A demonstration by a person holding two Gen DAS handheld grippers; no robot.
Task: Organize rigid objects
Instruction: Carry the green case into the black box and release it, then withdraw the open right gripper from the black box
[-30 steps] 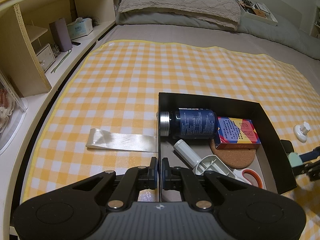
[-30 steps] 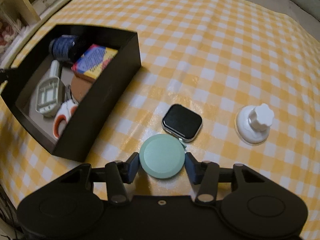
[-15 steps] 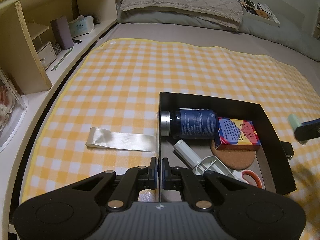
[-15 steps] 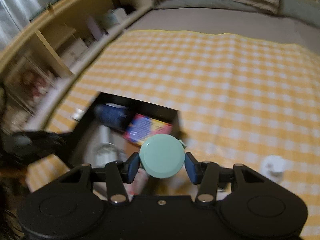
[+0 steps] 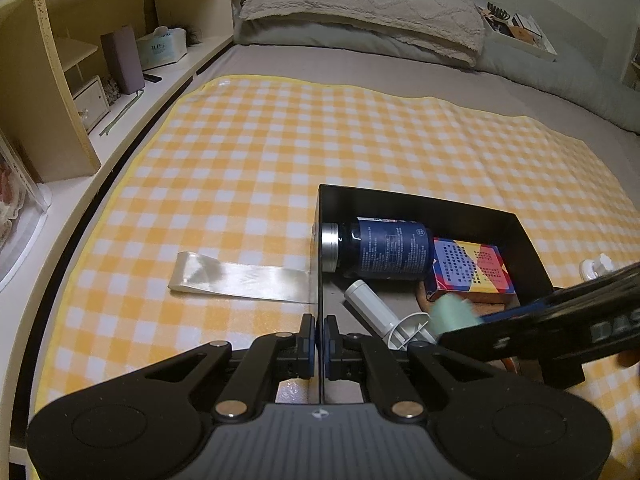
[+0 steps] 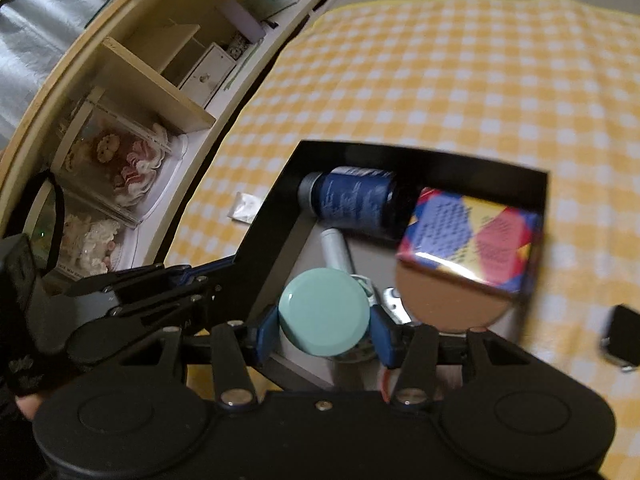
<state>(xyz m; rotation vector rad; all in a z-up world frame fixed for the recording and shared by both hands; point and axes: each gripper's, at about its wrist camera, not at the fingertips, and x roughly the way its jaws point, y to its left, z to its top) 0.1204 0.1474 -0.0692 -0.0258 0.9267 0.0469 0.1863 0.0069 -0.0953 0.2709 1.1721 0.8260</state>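
Right tool (image 6: 324,316), pinching the mint disc (image 6: 323,312), has swung from the checked cloth to just above the black box (image 6: 420,156); release looks next. Left tool (image 5: 319,340), pressed together on the box's near wall, unmoved. Watch (image 6: 622,338) waits beside it.

Dim, warm indoor lighting; fisheye views with dark vignetted corners.
Right-wrist view motion-blurred toward 3 o'clock; glare on the plastic strip (image 5: 240,278) at 9 o'clock.
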